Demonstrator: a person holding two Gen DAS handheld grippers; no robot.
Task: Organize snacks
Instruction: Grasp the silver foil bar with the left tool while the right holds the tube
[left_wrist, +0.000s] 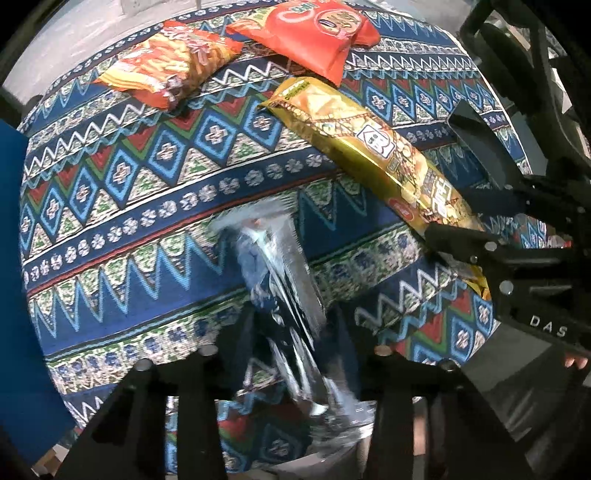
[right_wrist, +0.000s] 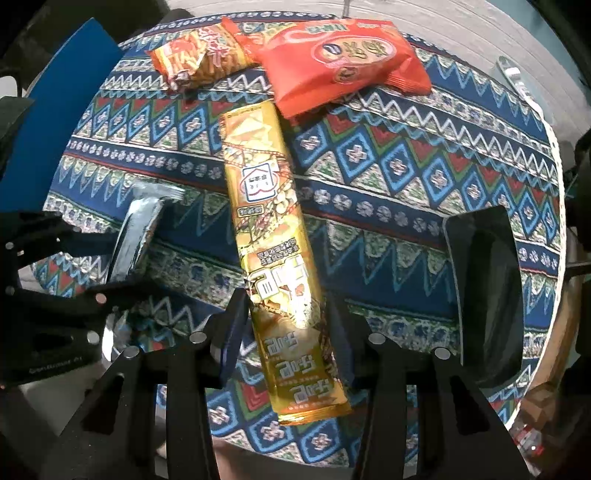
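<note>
A long golden snack packet (right_wrist: 273, 236) lies on the patterned tablecloth (right_wrist: 406, 162). My right gripper (right_wrist: 288, 317) straddles its near part, open, with the fingers close beside the wrapper and not pressing it. The left wrist view shows that packet (left_wrist: 354, 136) and the right gripper (left_wrist: 452, 216) at the right. My left gripper (left_wrist: 295, 325) is shut on a crinkled silver-blue packet (left_wrist: 273, 266), which is blurred. From the right wrist view, that silver packet (right_wrist: 136, 229) sticks out of the left gripper (right_wrist: 122, 258) at the left.
A red-orange bag (right_wrist: 343, 62) and a smaller orange chips bag (right_wrist: 199, 55) lie at the table's far side. A black flat object (right_wrist: 484, 295) sits at the right near the round table's edge. A blue board (right_wrist: 55, 122) stands at the left.
</note>
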